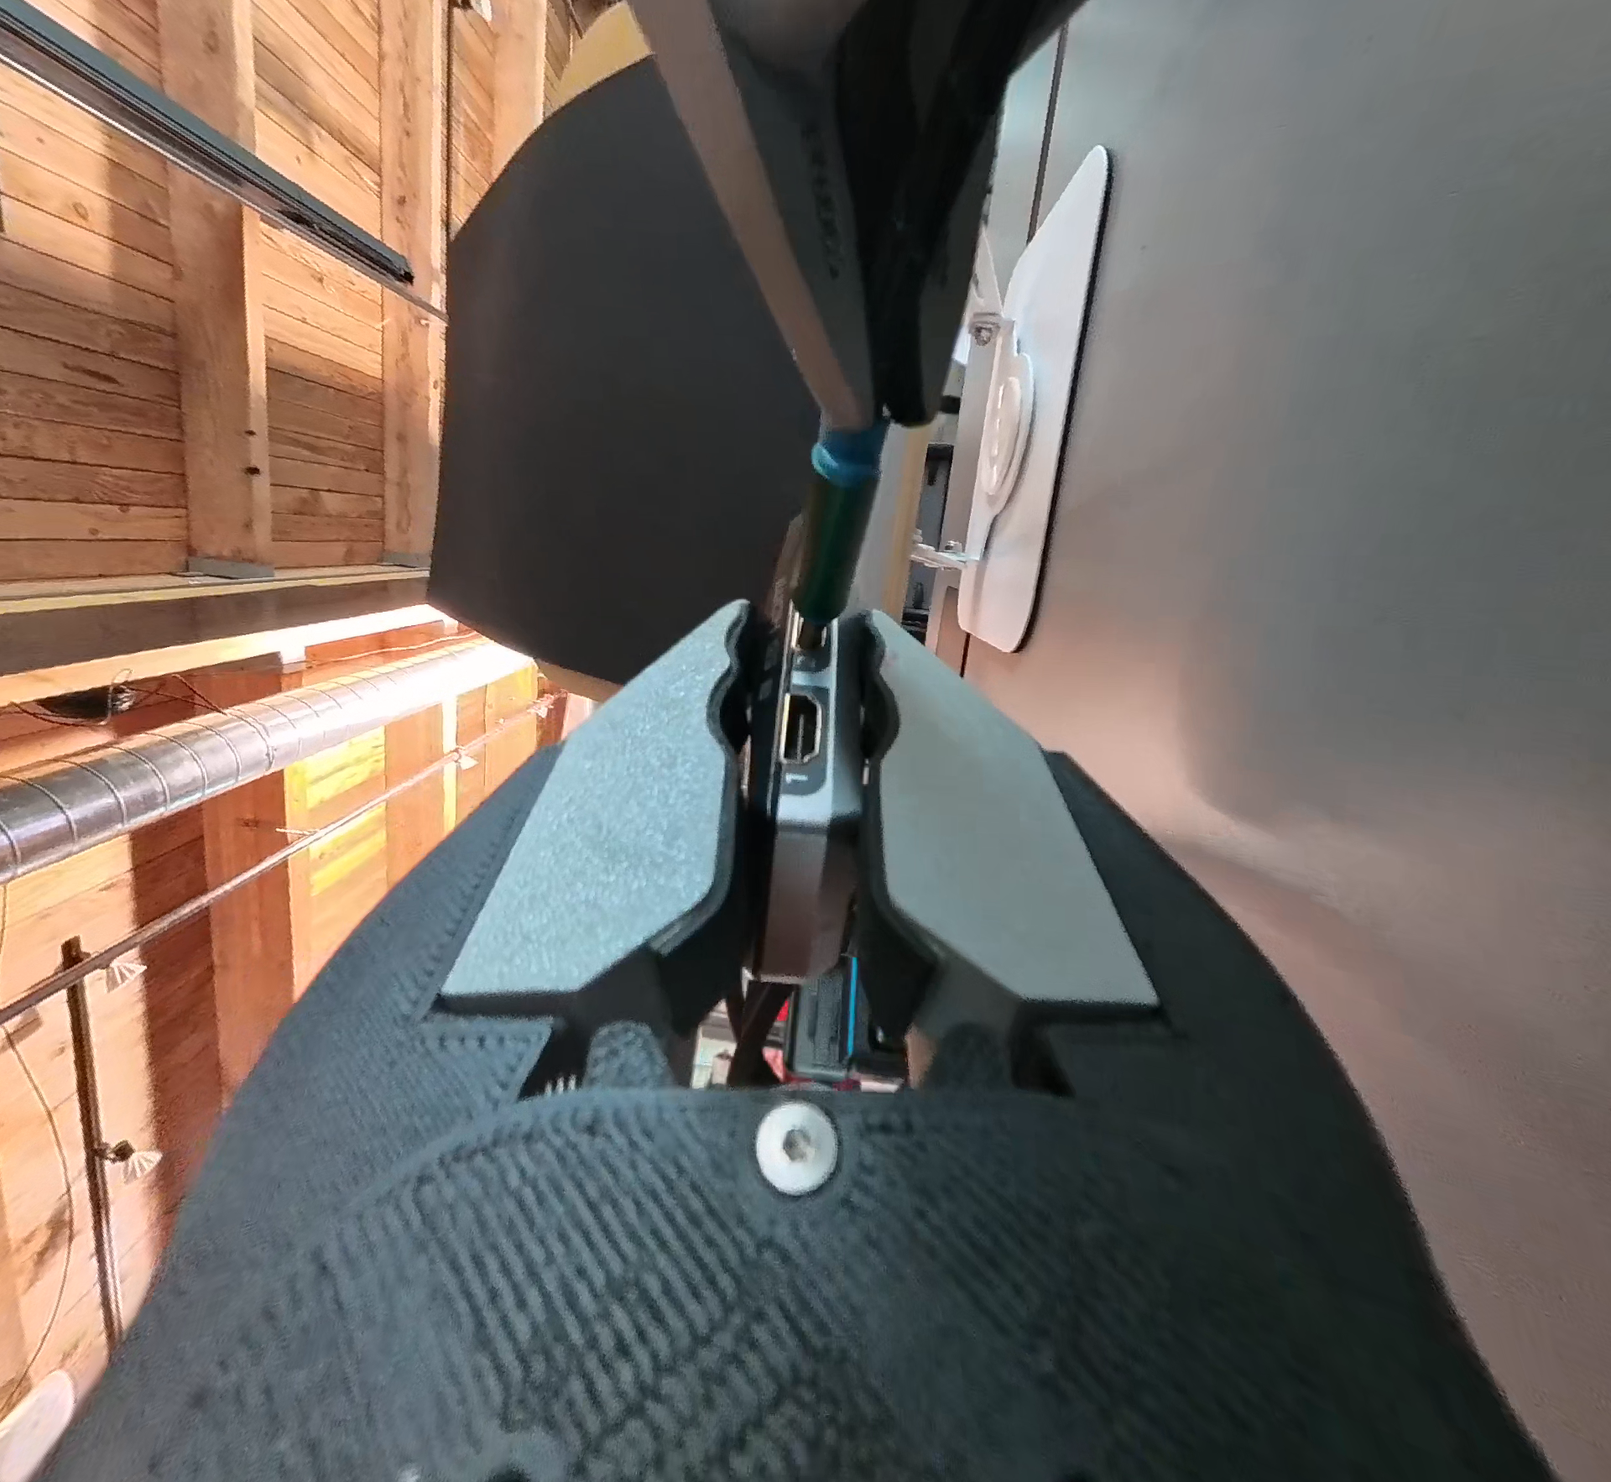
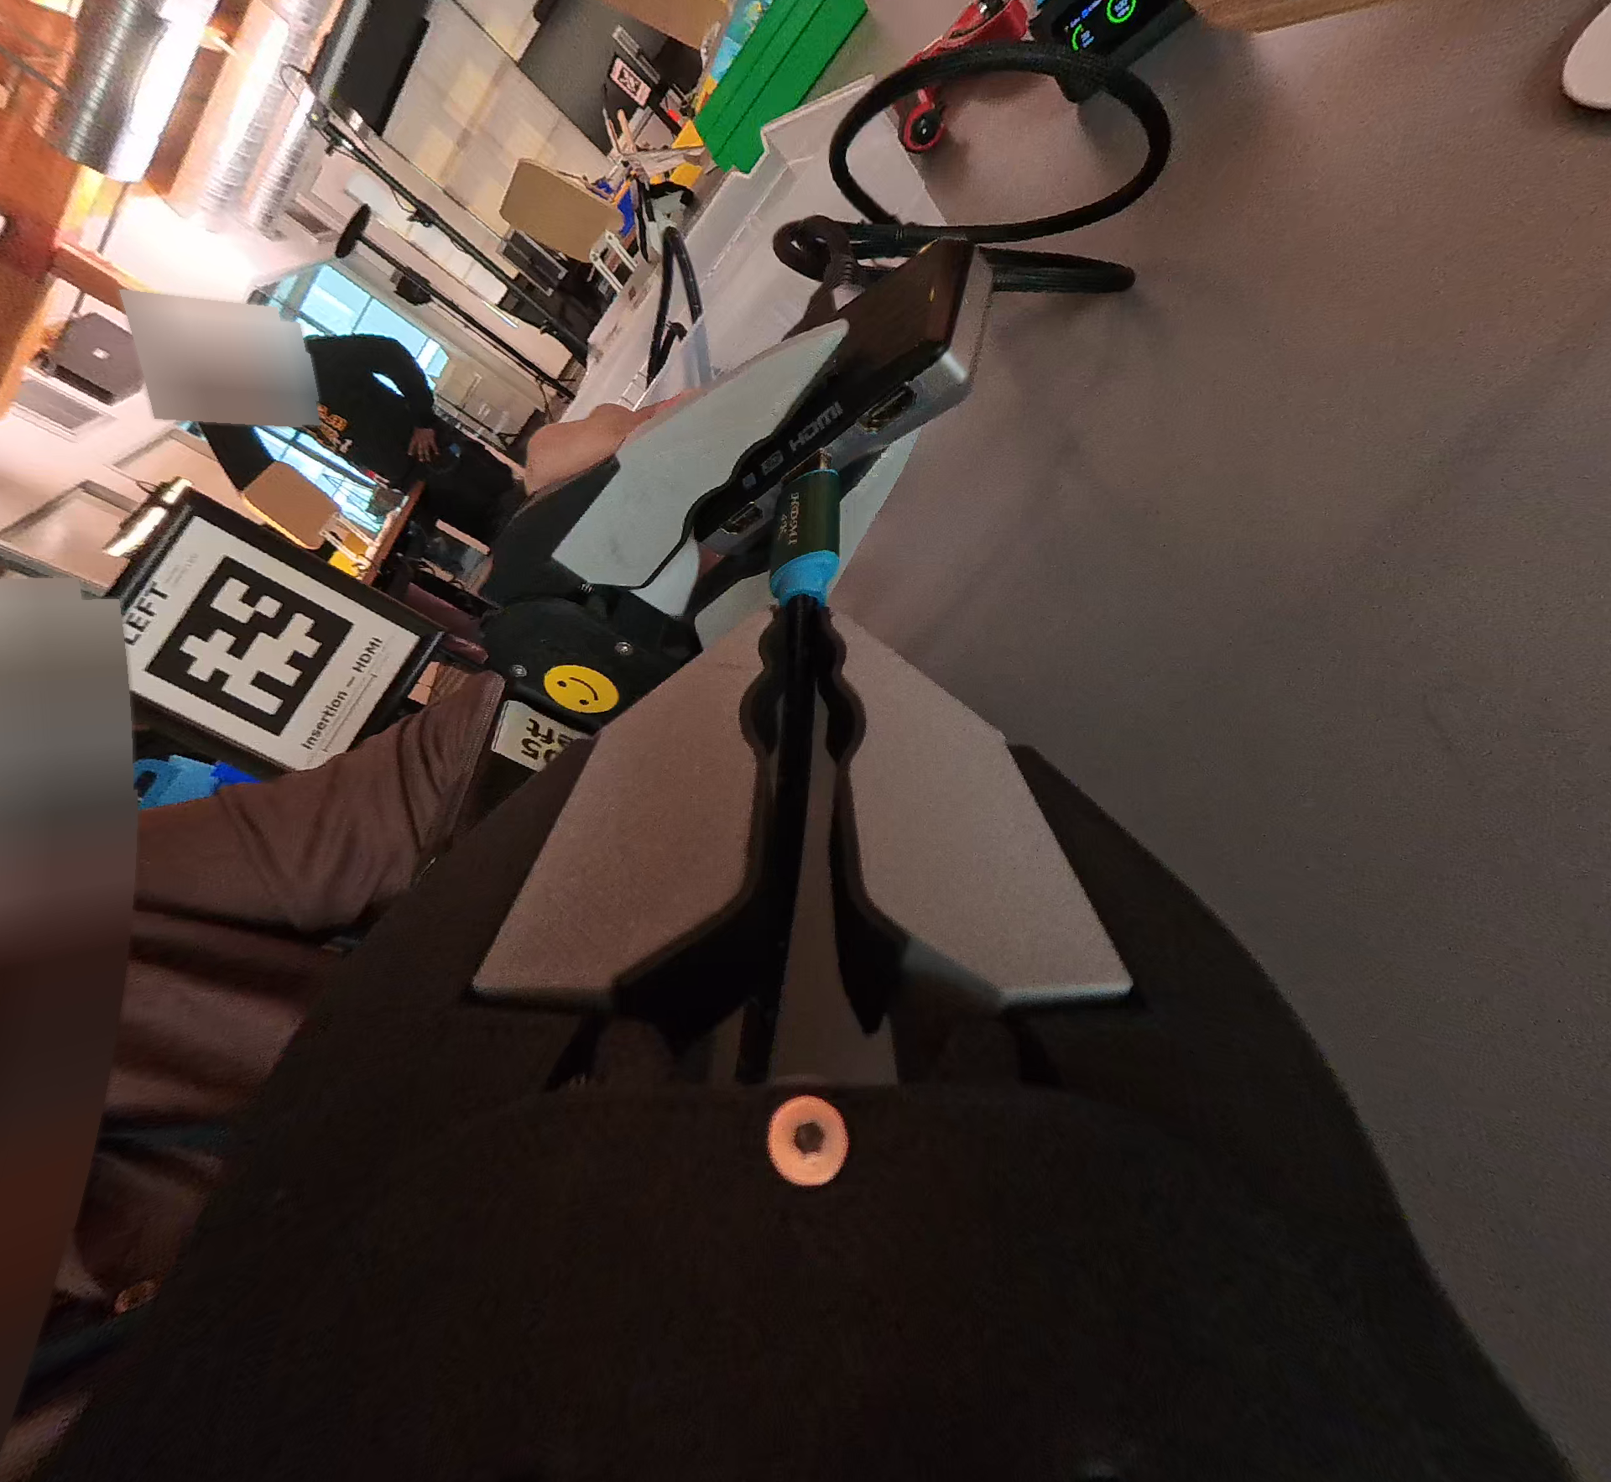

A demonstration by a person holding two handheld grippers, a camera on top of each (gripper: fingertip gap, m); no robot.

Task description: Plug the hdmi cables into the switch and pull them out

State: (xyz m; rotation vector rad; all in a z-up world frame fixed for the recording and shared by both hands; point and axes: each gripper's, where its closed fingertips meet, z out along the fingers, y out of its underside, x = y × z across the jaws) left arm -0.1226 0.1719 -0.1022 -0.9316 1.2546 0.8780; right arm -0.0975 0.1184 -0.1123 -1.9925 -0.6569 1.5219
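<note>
My left gripper (image 1: 806, 638) is shut on the grey HDMI switch (image 1: 806, 812), held edge-on, with one open port facing the camera. In the right wrist view the switch (image 2: 880, 359) sits between the left gripper's grey fingers (image 2: 697, 446). My right gripper (image 2: 798, 629) is shut on the black HDMI cable just behind the blue collar of its green plug (image 2: 806, 516). The plug's metal tip meets the switch's port face between two open ports; I cannot tell how deep it sits. The plug (image 1: 828, 542) shows in the left wrist view under the right gripper's fingers (image 1: 767, 176).
A grey table (image 2: 1308, 481) lies beneath. On it are a looped black braided cable (image 2: 1002, 132), a power unit with a lit display (image 2: 1098, 1), a red object (image 2: 959, 45), green boxes (image 2: 785, 45) and a white pad (image 1: 1037, 411). A marker board (image 2: 253, 655) and a brown sleeve (image 2: 305, 830) are at left. My hands' fingertips stand some 6 centimeters from each other.
</note>
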